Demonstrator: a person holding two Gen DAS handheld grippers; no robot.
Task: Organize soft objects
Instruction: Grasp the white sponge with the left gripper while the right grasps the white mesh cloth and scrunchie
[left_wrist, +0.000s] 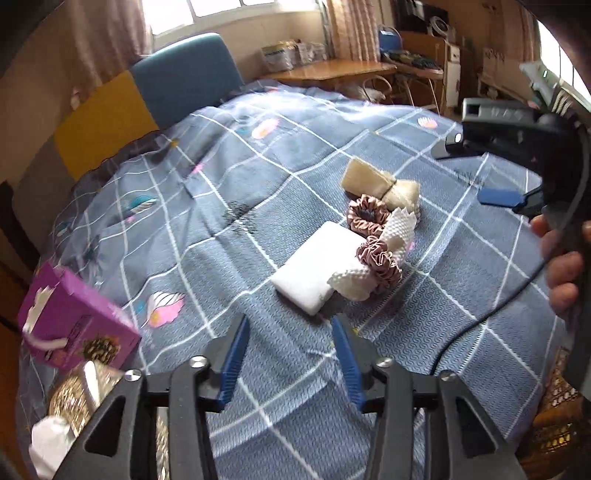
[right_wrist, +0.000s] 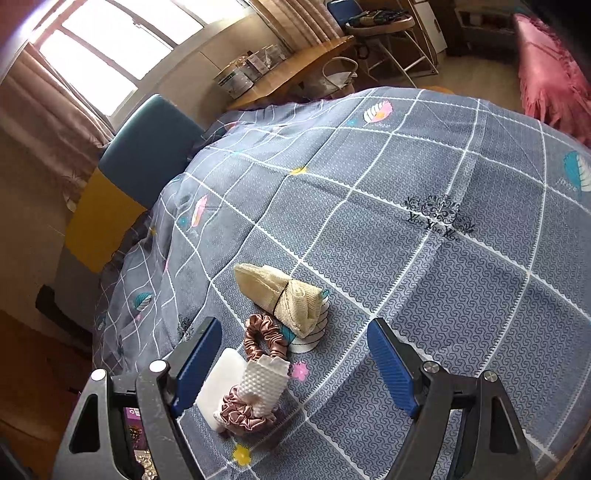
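Two grippers over a bed spread with a grey-blue checked quilt (left_wrist: 229, 206), feather prints on it. Blue and yellow headboard (left_wrist: 162, 88) at far left; window, curtains and a wooden table (left_wrist: 332, 70) beyond.

Soft objects in one cluster mid-quilt: white folded pad (left_wrist: 317, 266), white waffle cloth (left_wrist: 397, 230), two pink scrunchies (left_wrist: 367, 214) (left_wrist: 380, 260), beige mesh pouch (left_wrist: 376, 184) farthest.

Left gripper (left_wrist: 291, 354): jaws spread, nothing between them; cluster just beyond its fingertips. Purple box (left_wrist: 74, 321) at near left edge.

Right gripper (right_wrist: 295, 365): jaws wide apart, empty. Pad, cloth and near scrunchie (right_wrist: 240, 413) lie by its left finger (right_wrist: 199, 365); pouch (right_wrist: 280, 299) farther off.
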